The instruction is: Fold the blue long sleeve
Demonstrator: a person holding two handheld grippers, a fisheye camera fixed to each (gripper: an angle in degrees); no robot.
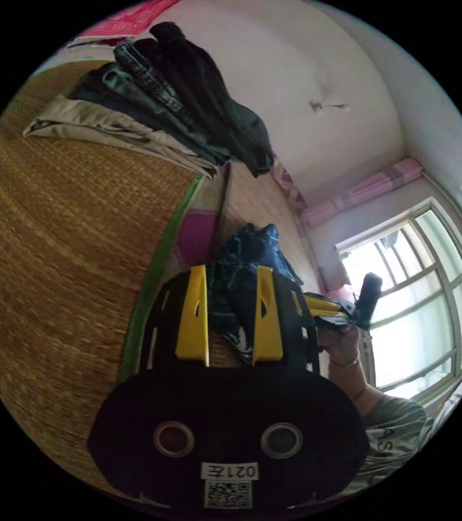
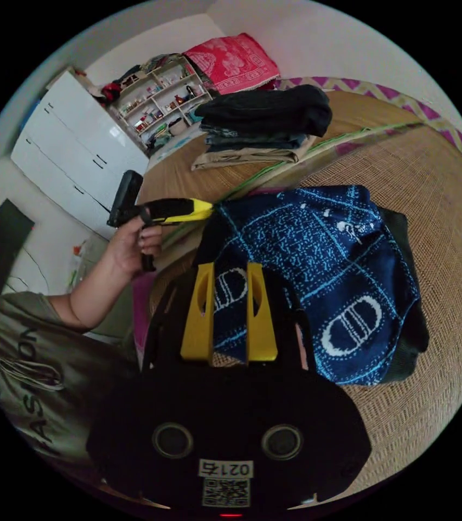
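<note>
Dark blue patterned knit long sleeve: lying on woven straw mat; right gripper and left gripper each gripping fabric between nearly closed yellow jaws.

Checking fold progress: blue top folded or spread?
Folded, partly lifted: blue top is doubled over on the mat, with both grippers holding its edge.

Both cameras rode close behind their jaws, facing the blue garment over the woven mat; both shared the far clothes stack.
</note>
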